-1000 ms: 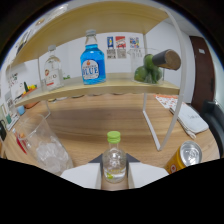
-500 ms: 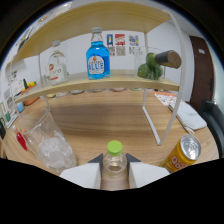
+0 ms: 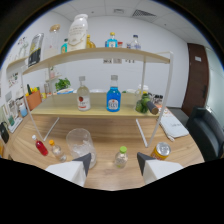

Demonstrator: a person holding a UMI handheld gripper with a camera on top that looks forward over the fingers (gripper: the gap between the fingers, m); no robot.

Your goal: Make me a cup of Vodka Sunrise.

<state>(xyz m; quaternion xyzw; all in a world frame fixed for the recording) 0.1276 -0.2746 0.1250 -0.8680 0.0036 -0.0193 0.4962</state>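
Observation:
A small clear bottle with a green cap (image 3: 120, 157) stands upright on the wooden table (image 3: 105, 131), just ahead of my gripper (image 3: 114, 163). The gripper is open, its fingers apart at either side and touching nothing. A clear glass holding ice (image 3: 80, 144) stands left of the bottle, ahead of the left finger (image 3: 83, 162). A gold can (image 3: 161, 150) sits beyond the right finger (image 3: 145, 160). On the lower shelf stand a blue bottle (image 3: 114, 95) and a clear bottle with a red label (image 3: 83, 95).
A small red bottle (image 3: 40, 146) and an orange-capped one (image 3: 56, 150) stand left of the glass. The white-framed shelf rack (image 3: 145, 127) spans the table; its top shelf holds a large white jug (image 3: 78, 31) and several bottles. A dark green bottle (image 3: 146, 103) lies on the lower shelf. A black chair (image 3: 206, 132) stands at the right.
My gripper has let go of the green-capped bottle and pulled back and up. The bottle now stands free on the table, and the upper shelf has come into sight.

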